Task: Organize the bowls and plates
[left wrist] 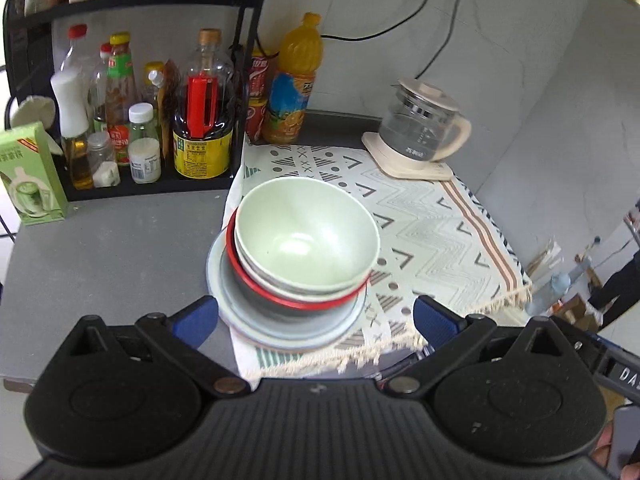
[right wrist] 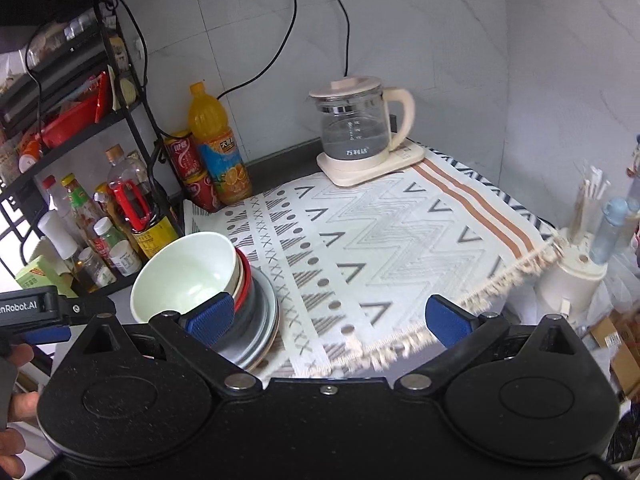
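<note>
Stack of dishes at the near left edge of the patterned cloth (left wrist: 432, 224) on the grey tabletop (left wrist: 112, 248). A pale green bowl (left wrist: 306, 236) nests in a second pale bowl and a red-rimmed dark bowl (left wrist: 296, 300), all resting on the grey plates (left wrist: 256, 324). In the left wrist view the stack sits at lower centre, directly ahead of the left claw (left wrist: 316, 318), whose blue pads are spread wider than the plates and hold nothing. In the right wrist view the stack lies at lower left, off the axis of the right claw (right wrist: 338, 318), partly hidden behind its left pad; this claw is likewise wide apart and empty, facing bare cloth. The left claw appears the nearer and better aligned for lifting the green bowl. The kettle (right wrist: 356, 128) stands well apart, at the far edge of the cloth.
</note>
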